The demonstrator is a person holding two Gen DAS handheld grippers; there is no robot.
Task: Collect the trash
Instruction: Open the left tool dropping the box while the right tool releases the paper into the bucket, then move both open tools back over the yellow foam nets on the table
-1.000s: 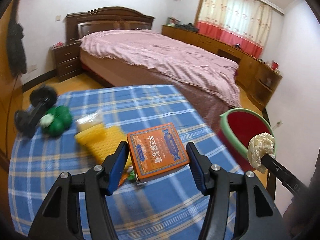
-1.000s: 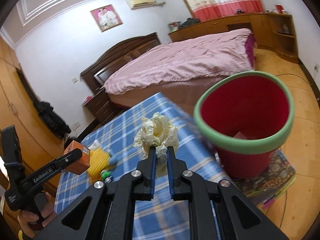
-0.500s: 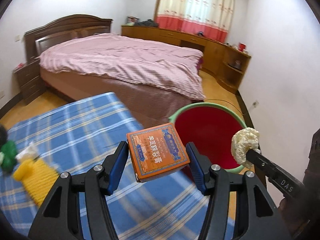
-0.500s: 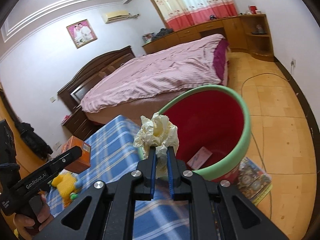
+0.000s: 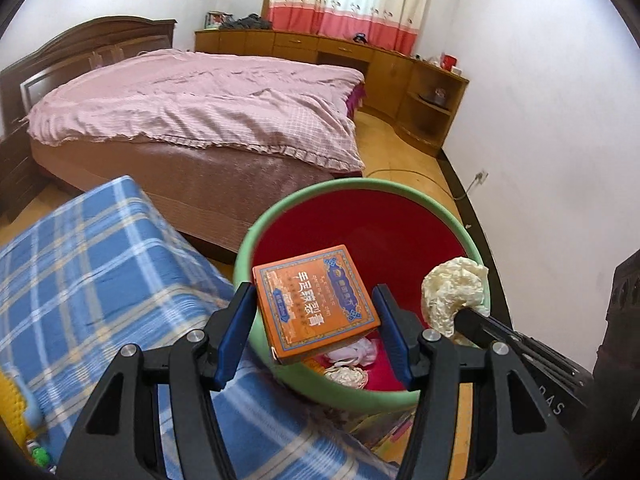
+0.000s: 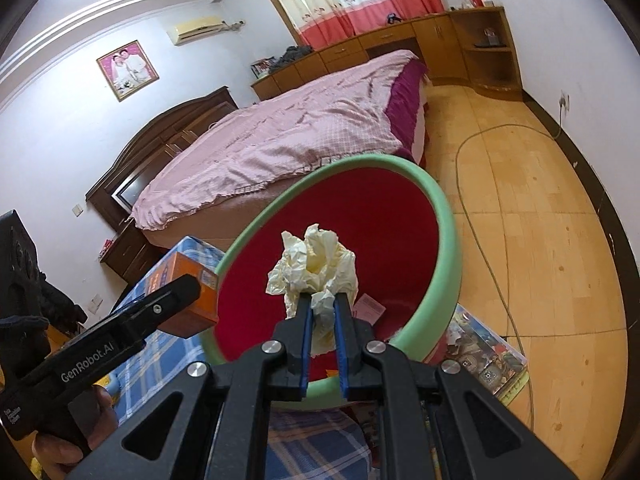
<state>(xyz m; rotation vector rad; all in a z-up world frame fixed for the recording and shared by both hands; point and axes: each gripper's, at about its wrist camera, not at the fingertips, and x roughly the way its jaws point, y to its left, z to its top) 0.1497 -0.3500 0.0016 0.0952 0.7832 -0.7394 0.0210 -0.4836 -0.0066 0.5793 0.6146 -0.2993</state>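
Note:
My left gripper (image 5: 316,304) is shut on an orange box (image 5: 314,303) with blue trim, held over the near rim of a red bin with a green rim (image 5: 280,216). The same box (image 6: 188,280) shows at the left in the right wrist view, at the bin's edge. My right gripper (image 6: 321,300) is shut on a crumpled cream paper wad (image 6: 314,266), held above the bin's red inside (image 6: 384,220). That wad (image 5: 454,290) appears at the right of the left wrist view, over the bin's far side. Paper scraps (image 5: 348,374) lie in the bin's bottom.
A table with a blue plaid cloth (image 5: 92,272) stands left of the bin, with a yellow object (image 5: 12,398) at its edge. A bed with a pink cover (image 5: 200,108) lies beyond. Magazines (image 6: 484,356) lie under the bin on the wooden floor, where a cable (image 6: 480,240) runs.
Both grippers swung right from over the table to above the bin, each keeping its load. The bin now fills the middle of both views and the table has slid left.

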